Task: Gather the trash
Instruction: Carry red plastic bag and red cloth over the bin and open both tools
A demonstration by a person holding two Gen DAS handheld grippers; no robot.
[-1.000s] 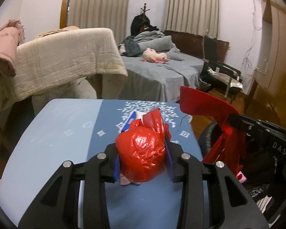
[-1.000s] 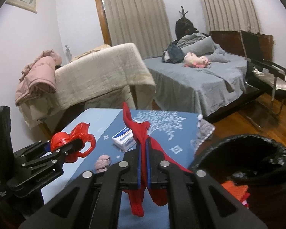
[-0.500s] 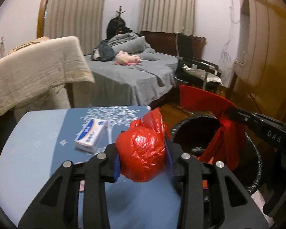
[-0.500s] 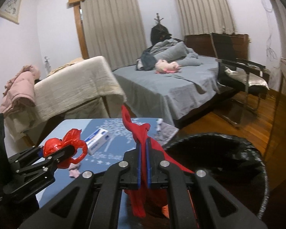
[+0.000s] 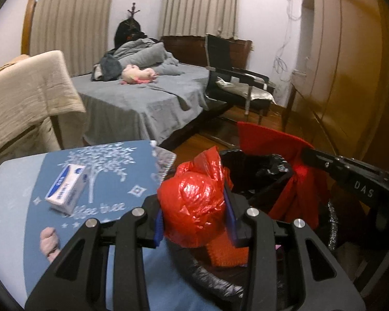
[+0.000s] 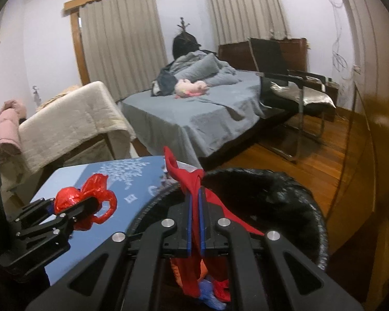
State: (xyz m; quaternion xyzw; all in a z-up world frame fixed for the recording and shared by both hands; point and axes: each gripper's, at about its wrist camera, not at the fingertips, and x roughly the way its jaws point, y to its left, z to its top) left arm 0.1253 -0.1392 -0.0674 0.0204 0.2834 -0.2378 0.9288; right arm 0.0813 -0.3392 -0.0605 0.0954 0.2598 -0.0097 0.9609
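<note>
My left gripper (image 5: 194,215) is shut on a crumpled red plastic bag (image 5: 192,207) and holds it at the near rim of the black-lined bin (image 5: 256,165). It also shows in the right wrist view (image 6: 75,207) with the red bag (image 6: 70,199) over the table edge. My right gripper (image 6: 195,220) is shut on a red cloth (image 6: 192,178) that hangs over the bin (image 6: 285,189). The red cloth (image 5: 293,181) also shows in the left wrist view, above the bin. Orange and blue trash lies inside the bin.
A blue table (image 5: 103,163) holds a white and blue box (image 5: 67,188) and a pink crumpled wad (image 5: 48,242). A grey bed (image 6: 194,108), a black chair (image 6: 290,88), a draped armchair (image 6: 72,119) and a wooden wardrobe (image 5: 350,64) stand around.
Both grippers have moved right, off the table toward the bin. The red cloth now hangs over the bin and the red bag has reached its rim.
</note>
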